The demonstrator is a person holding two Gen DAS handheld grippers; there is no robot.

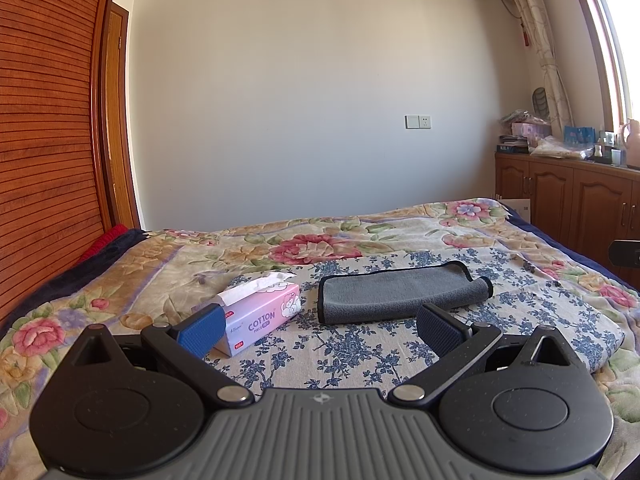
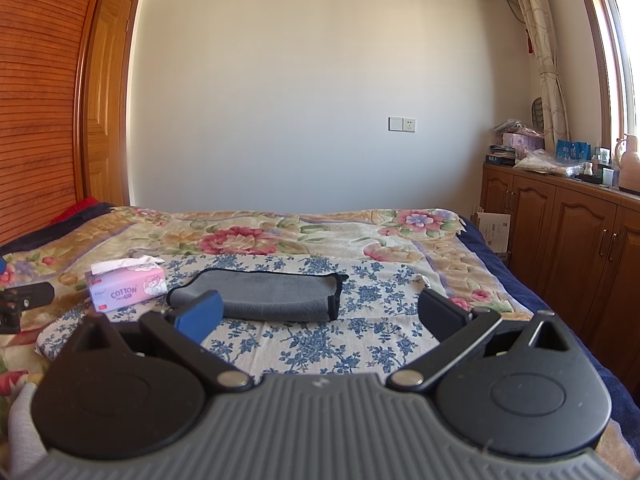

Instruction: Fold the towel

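Only rightward: door [image 2: 106, 92] behind towel [image 2: 264, 294]

Sunlit white wall [image 1: 300, 100], wooden cabinets [image 2: 560, 224]

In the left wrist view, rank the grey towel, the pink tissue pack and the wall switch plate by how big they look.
1. grey towel, largest
2. pink tissue pack, nearer the camera, yet it looks smaller
3. wall switch plate, smallest, though it sits far off on the wall, so this reflects apparent size only.
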